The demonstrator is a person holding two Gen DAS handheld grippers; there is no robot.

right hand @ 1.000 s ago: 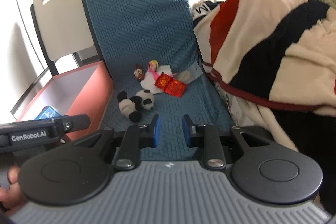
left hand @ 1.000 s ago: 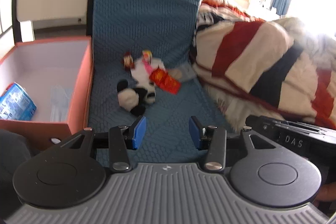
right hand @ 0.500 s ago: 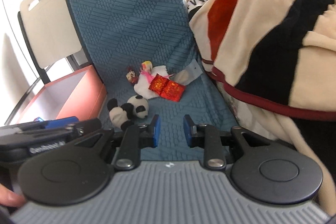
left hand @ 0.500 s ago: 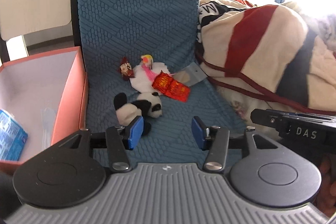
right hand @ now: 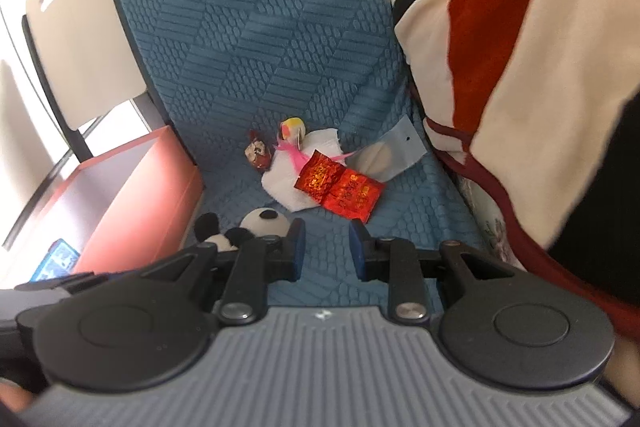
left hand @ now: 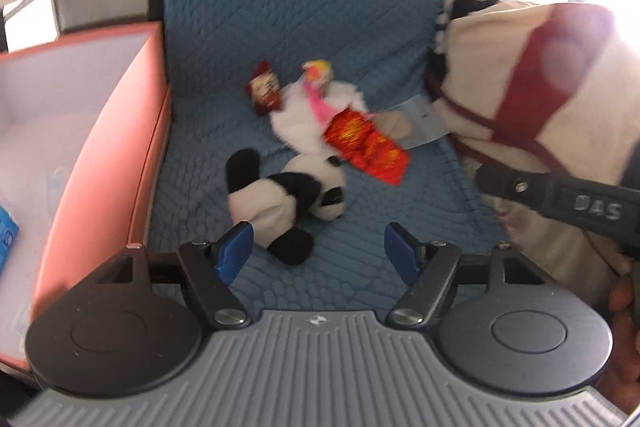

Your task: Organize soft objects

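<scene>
far left: an orange box point(left hand: 132, 131) stands open on the seat edge, with a blue packet point(left hand: 6, 239) inside against its near wall. a white chair back point(right hand: 80, 39) stands behind the box.

centre: a blue quilted cover point(left hand: 304, 7) runs over seat and backrest. on it, just beside the box, a panda point(left hand: 288, 195) lies on its side, head to the right. behind the panda, a small red doll point(left hand: 264, 91) touches a white plush point(left hand: 308, 119) with a yellow head and pink ribbon. a red foil packet point(left hand: 368, 147) lies across the plush's right edge. a clear sachet point(right hand: 388, 155) lies right of that, its end under the blanket's edge.

left gripper point(left hand: 320, 251): jaws have just been opening and stand wide. the panda's black foot sits in the gap near the left pad; the pads do not press on it.

right gripper point(right hand: 324, 251): jaws narrow, nothing between them, over bare cover. the panda's head shows just beyond its left finger; contact cannot be told.

right: a striped blanket point(right hand: 520, 67), cream, red and black, is heaped against the cover's right edge. a hand point(left hand: 624, 315) shows at the left view's right margin.
</scene>
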